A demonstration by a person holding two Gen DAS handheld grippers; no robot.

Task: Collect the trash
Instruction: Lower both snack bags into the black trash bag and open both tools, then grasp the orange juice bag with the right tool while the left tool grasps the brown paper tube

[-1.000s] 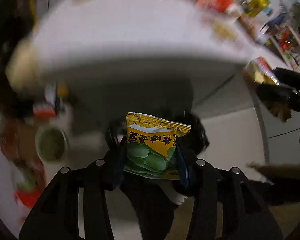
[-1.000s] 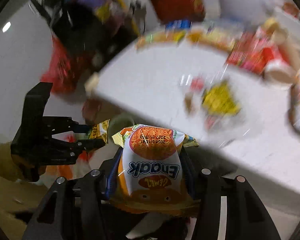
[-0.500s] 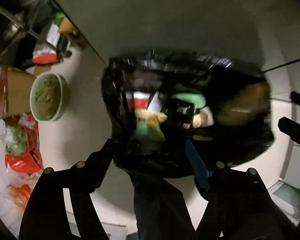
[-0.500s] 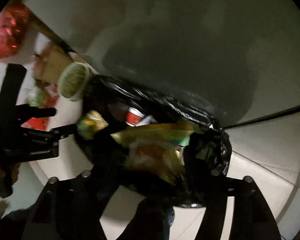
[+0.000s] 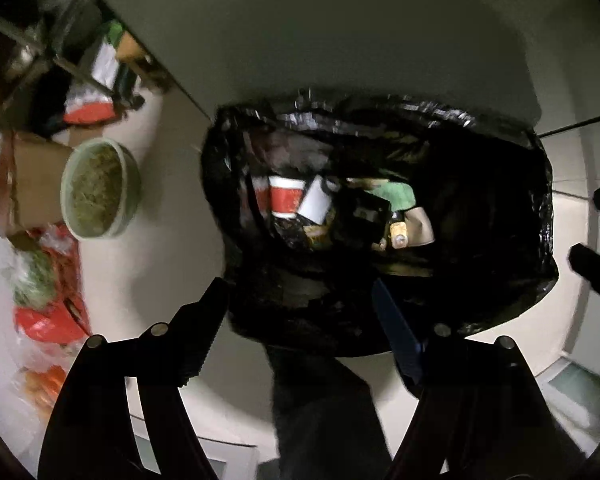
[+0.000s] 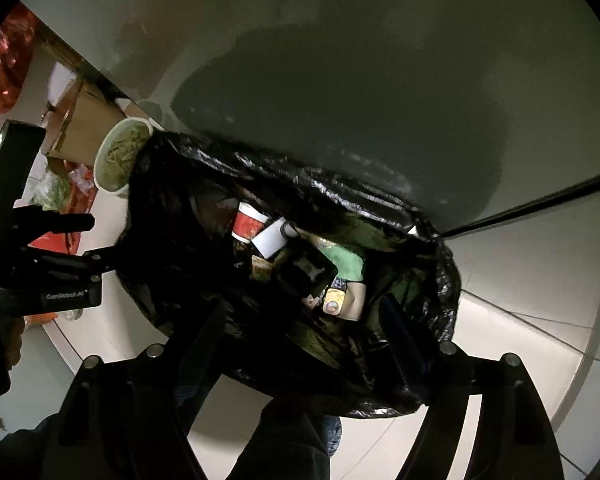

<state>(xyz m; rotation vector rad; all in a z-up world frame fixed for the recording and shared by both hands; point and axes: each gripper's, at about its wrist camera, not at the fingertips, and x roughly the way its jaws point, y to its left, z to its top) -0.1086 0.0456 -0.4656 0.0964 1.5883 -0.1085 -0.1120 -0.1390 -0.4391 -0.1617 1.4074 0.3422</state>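
Downward-pointing, left claw (image 5: 300, 304) and right claw (image 6: 304, 320) hang over the black trash bag (image 5: 500, 216), jaws apart, empty. Only the left wrist view shows the shelf (image 5: 56, 60).

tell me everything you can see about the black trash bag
The black trash bag is thin, shiny, crinkled plastic, standing open on the pale floor beside a table edge, its mouth spread wide and its rim folded and glossy. Inside lie a red and white cup, a white carton, a green wrapper and a small yellow-labelled pack, with more dark wrappers lower down. A green bowl stands just beside it. Both claws hang over it, open and empty.
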